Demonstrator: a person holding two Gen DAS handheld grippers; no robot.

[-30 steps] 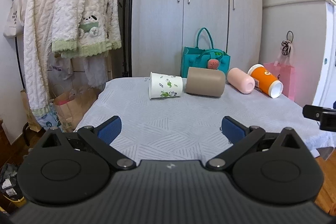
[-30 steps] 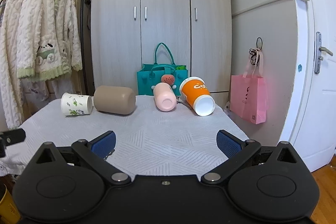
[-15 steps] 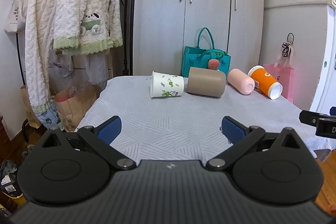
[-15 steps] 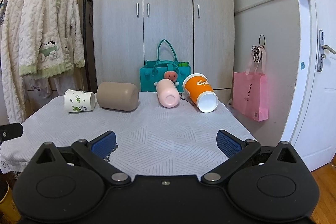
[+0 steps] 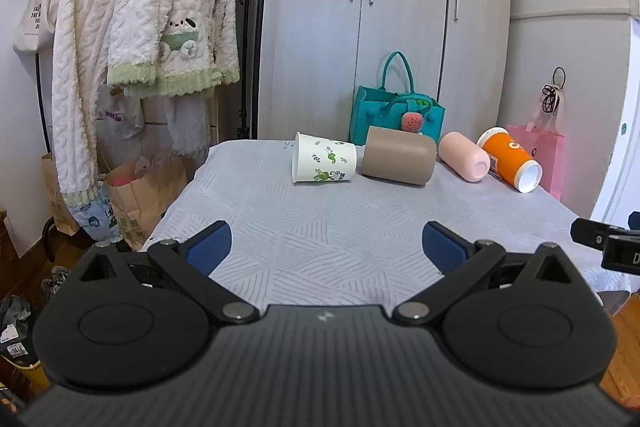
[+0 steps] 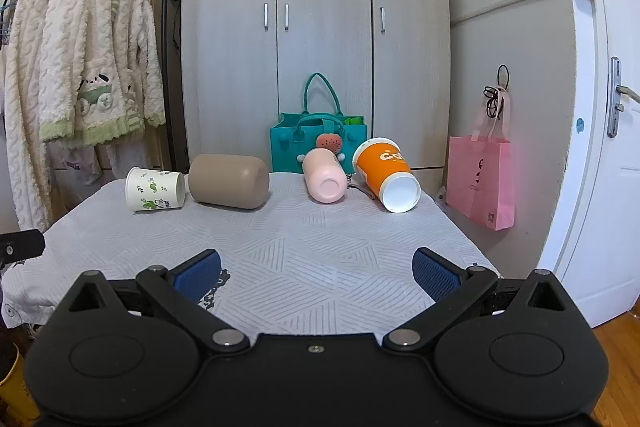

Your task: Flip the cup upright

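You are holding the left gripper (image 5: pixel 326 247) and right gripper (image 6: pixel 316 271) spread wide, gripping nothing, well short of four cups lying sideways beside the teal bag (image 6: pixel 316 143).

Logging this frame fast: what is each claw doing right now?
Left claw: open, holding nothing.
Right claw: open, holding nothing.

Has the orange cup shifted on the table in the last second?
No. The orange cup lies on its side, right of the pink cup and in front of the teal bag, as before; only the camera moved.
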